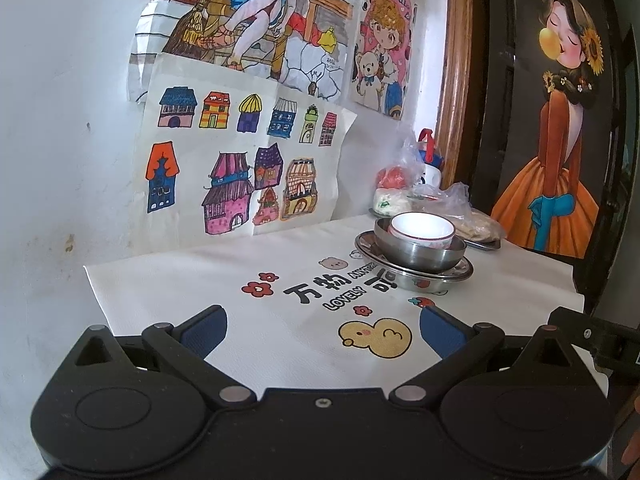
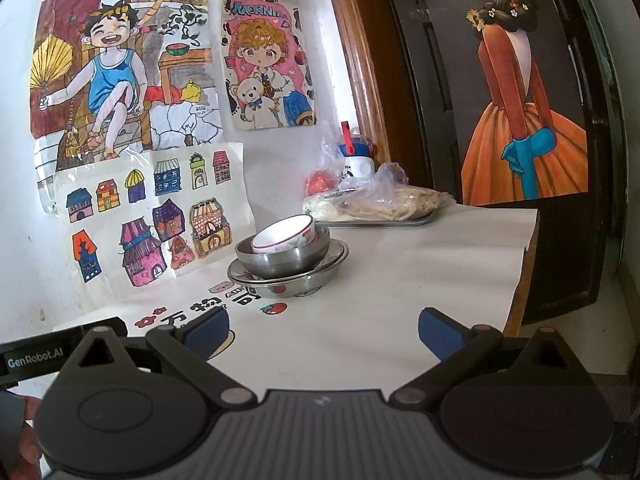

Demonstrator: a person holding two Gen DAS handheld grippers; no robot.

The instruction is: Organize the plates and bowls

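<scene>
My jaws stand wide apart on both sides and hold nothing: the left gripper (image 1: pixel 322 326) and the right gripper (image 2: pixel 324 330) both hang above the near part of the worktop (image 2: pixel 420 264), well short of the dishes. The stack sits toward the back wall: a white bowl (image 2: pixel 285 233) with a red rim leans tilted inside a steel bowl (image 2: pixel 286 258), which rests in a steel plate (image 2: pixel 320 270) on top of what looks like another steel dish; how many lie under it I cannot tell. By my judgement the stacking is nearly done, or I am between picks, since no loose plate or bowl shows elsewhere on the cloth. If anything remains, it is to level the white bowl, which calls for one gripper to reach forward and close on its raised rim while the steel bowl keeps from sliding. Behind the stack a tray (image 2: pixel 384 222) carries bagged food (image 2: pixel 380 200), and a cup (image 2: pixel 358 160) stands near the wall; these crowd the far side, so I would come in from the front.
</scene>
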